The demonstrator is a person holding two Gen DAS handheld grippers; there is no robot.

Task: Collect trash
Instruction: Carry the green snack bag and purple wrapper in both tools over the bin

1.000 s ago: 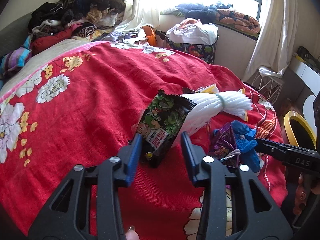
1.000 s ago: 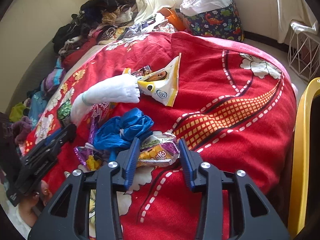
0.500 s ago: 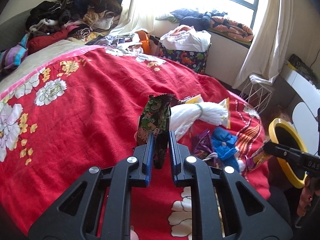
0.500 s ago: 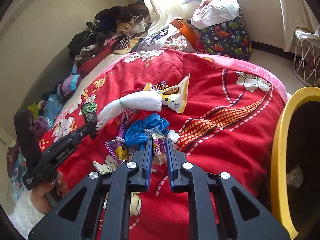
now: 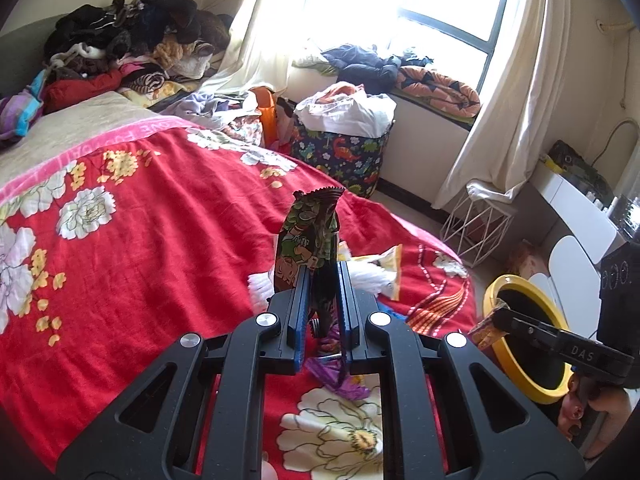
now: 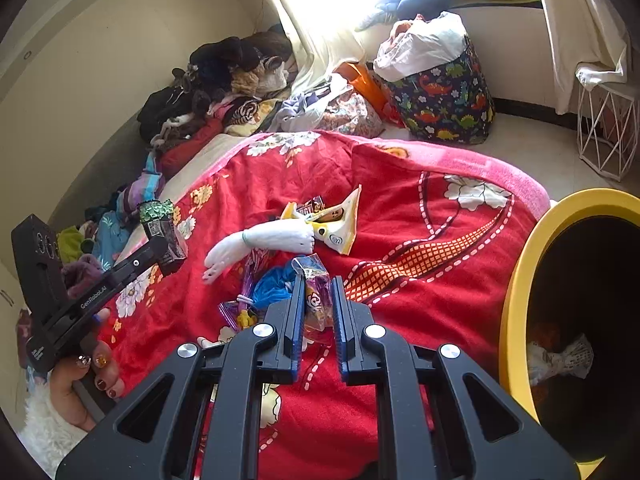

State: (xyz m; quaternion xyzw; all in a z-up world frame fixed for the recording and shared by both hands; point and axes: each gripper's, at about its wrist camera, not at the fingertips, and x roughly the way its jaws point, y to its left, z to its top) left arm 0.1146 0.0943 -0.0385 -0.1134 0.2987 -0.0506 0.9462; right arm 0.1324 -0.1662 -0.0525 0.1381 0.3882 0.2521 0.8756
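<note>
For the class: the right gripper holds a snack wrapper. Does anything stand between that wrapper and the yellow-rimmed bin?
Nothing visible does. The right gripper is shut on the purple snack wrapper, lifted above the red blanket. The yellow-rimmed bin stands open to its right, beside the bed.

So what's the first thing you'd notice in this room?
Probably the big red flowery blanket spread over the bed, with wrappers scattered on it. Then the two tongs: the left tongs pinch a green snack bag upright, and the right tongs pinch a purple wrapper beside the yellow bin.
</note>
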